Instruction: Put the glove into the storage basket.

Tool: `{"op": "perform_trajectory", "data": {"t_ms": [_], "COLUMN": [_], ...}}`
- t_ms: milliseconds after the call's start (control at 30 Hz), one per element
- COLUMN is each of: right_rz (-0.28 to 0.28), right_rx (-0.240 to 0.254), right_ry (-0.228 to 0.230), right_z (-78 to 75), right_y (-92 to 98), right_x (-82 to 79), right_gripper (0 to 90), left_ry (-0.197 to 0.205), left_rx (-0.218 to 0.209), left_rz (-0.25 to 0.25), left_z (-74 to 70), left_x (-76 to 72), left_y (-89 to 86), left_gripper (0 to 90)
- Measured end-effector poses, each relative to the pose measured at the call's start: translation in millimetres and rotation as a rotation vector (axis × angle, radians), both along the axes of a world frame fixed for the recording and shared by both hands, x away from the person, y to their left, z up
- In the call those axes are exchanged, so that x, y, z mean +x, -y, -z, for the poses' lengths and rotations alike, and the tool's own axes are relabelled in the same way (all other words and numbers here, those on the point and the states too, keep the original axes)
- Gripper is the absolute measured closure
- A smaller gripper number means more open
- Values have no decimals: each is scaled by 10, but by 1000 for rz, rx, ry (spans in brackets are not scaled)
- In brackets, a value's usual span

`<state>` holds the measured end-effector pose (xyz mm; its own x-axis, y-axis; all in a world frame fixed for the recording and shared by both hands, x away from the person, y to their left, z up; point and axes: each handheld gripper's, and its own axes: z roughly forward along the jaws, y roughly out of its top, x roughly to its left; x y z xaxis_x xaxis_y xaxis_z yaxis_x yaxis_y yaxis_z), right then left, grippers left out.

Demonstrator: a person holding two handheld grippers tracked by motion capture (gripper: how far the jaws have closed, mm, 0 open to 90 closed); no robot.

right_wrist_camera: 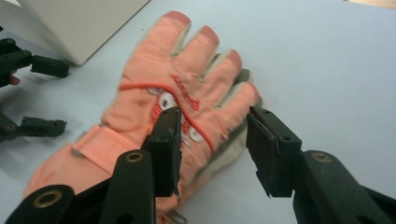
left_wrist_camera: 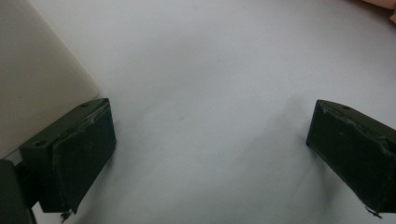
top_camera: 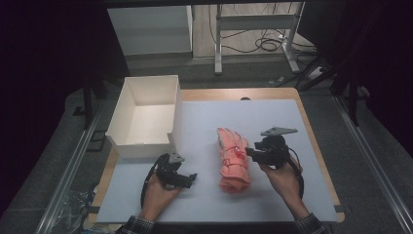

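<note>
Orange glove [top_camera: 234, 161] flat on mat, white box [top_camera: 144, 117] w/ bare interior

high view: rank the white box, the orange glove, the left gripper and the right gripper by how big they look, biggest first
1. white box, clearly largest.
2. orange glove.
3. right gripper and left gripper: both look smaller than the glove and about alike; hands cover part of each, so I won't rank them.
</note>
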<state>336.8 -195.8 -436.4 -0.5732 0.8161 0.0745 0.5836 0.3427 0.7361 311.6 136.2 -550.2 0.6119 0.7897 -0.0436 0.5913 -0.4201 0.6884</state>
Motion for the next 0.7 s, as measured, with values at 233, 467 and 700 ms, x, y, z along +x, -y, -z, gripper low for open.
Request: {"op": "perform_trajectory", "data": {"t_ms": [233, 467, 700], "right_rz": [-36, -101, -167], "right_rx": [7, 14, 30], "right_ry": [-18, -48, -73], "right_z": [251, 576, 791], "right_y": [217, 341, 328], "right_x": [-95, -258, -387], "right_gripper": [604, 792, 867], "left_ry": [-2, -3, -2], "left_rx": [0, 2, 2], "left_rz": [-1, 1, 1], "left_z": [0, -1, -1], "left_x": [-1, -1, -2], "left_y": [1, -1, -1], "left_gripper": [14, 14, 14]}}
